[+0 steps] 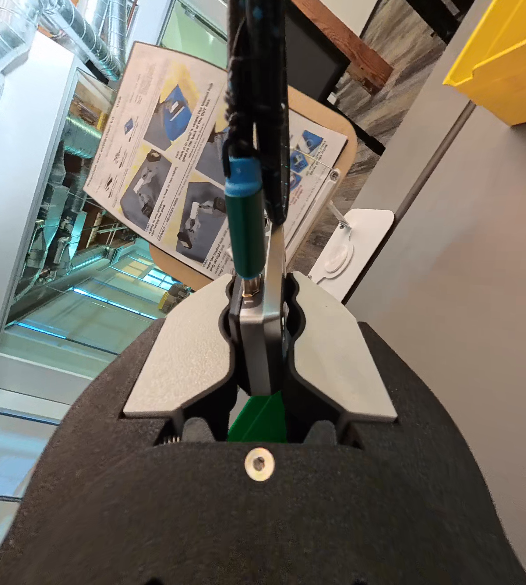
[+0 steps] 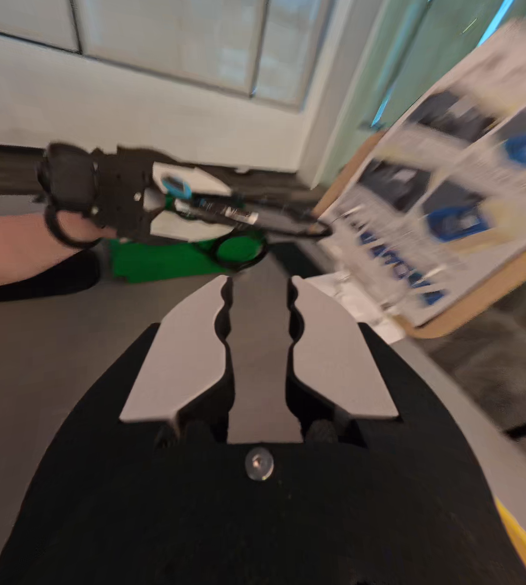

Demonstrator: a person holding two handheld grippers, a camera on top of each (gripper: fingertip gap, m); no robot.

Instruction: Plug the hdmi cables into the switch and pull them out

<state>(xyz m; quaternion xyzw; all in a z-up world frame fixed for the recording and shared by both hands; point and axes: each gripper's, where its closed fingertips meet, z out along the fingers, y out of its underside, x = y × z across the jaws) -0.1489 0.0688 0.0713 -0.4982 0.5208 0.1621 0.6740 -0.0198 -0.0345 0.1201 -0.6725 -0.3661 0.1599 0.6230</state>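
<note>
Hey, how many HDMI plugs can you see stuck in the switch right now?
1. A green plug with a blue collar sits in the end of the grey switch, which the left tongs clamp. The black cable bundle may hide other ports or plugs.

The switch (image 1: 260, 342) is a slim grey metal box, held edge-on between the left gripper (image 1: 259, 281) jaws. 1 HDMI plug (image 1: 245, 231), dark green with a blue collar, sits in a port on its far end, its gold tip partly showing. The black braided cable (image 1: 255, 79), flecked with blue, runs straight away from it.
</note>
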